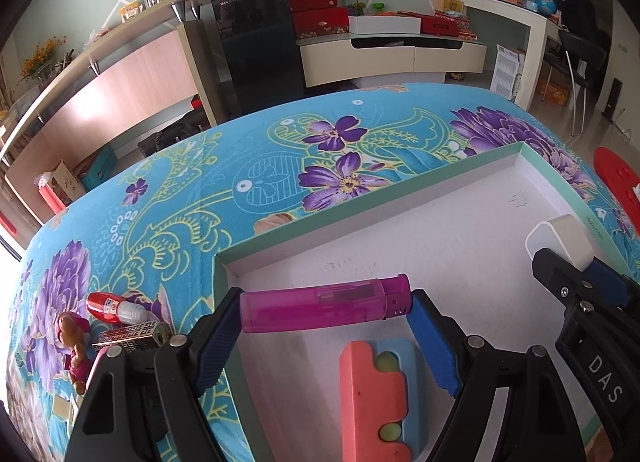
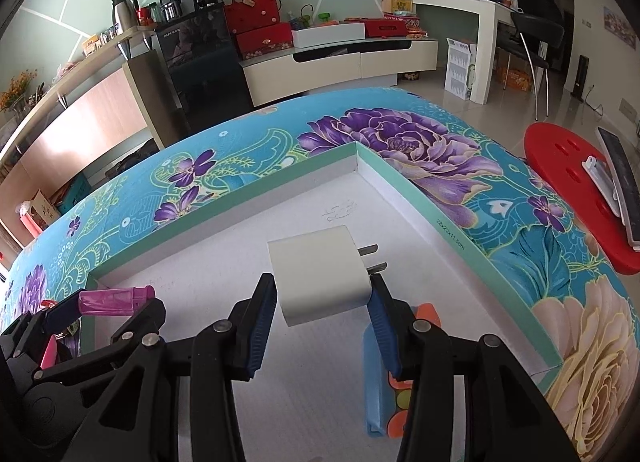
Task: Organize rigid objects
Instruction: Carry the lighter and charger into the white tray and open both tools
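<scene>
My left gripper (image 1: 326,312) is shut on a pink lighter (image 1: 325,305), held crosswise above the near left corner of a shallow white box with a teal rim (image 1: 360,202). My right gripper (image 2: 324,296) is shut on a white plug adapter (image 2: 320,274), prongs pointing right, above the box's floor (image 2: 320,222). The adapter also shows in the left wrist view (image 1: 560,240), and the lighter in the right wrist view (image 2: 116,300). A pink and blue toy block (image 1: 378,402) lies on the box floor below the lighter.
The box sits on a blue floral tablecloth (image 1: 200,182). Left of the box lie a red glue bottle (image 1: 116,307), a patterned lighter (image 1: 132,338) and a small pink figurine (image 1: 74,346). A red stool (image 2: 580,190) with devices on it stands at the right.
</scene>
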A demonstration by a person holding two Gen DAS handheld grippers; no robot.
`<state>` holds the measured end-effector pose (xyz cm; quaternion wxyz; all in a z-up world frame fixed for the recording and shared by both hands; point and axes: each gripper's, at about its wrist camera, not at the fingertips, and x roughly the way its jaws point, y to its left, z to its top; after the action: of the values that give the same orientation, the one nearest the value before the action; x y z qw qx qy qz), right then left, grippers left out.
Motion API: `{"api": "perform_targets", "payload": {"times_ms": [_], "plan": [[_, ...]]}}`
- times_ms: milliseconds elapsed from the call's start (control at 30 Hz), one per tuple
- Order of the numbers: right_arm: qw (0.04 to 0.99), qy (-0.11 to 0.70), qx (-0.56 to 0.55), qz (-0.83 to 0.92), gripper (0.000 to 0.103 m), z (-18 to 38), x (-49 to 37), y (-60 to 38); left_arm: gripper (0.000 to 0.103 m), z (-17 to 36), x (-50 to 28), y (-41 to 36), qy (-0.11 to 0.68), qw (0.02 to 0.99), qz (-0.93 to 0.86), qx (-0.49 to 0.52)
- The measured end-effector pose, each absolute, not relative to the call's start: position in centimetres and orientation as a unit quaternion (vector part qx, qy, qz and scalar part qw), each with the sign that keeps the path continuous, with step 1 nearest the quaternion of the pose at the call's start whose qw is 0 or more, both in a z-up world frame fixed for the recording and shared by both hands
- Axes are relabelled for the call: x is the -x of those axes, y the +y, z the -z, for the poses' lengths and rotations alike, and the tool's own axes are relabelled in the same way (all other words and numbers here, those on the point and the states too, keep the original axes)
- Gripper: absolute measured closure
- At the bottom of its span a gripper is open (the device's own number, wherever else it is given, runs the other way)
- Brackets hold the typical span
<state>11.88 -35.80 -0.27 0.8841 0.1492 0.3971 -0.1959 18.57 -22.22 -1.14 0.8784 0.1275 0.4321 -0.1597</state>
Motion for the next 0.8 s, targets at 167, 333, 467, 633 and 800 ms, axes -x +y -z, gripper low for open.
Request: {"api": "perform_targets", "payload": {"times_ms": [167, 333, 467, 633, 800], "plan": [[0.887, 0.395, -0.143, 0.189, 0.055, 0.0, -11.9, -35.4, 0.014, 1.0, -18.5, -22.0, 0.436, 0.877, 0.162, -0.122], [0.890, 0.393, -0.133, 0.191, 0.055, -0.6, -11.8, -35.0, 0.008, 0.6, -18.1, -21.6, 0.437, 0.878, 0.155, -0.122], [0.889, 0.393, -0.133, 0.194, 0.055, -1.0, -11.5, -35.1, 0.006, -0.1, -17.7, -20.7, 0.438, 0.879, 0.143, -0.121], [0.883, 0.404, -0.125, 0.205, 0.052, -1.5, -11.2, -35.1, 0.000, -1.2, -16.9, -18.8, 0.433, 0.886, 0.118, -0.119], [0.871, 0.426, -0.121, 0.212, 0.048, -1.3, -10.9, -34.9, 0.000, -1.8, -16.1, -16.0, 0.433, 0.890, 0.088, -0.108]]}}
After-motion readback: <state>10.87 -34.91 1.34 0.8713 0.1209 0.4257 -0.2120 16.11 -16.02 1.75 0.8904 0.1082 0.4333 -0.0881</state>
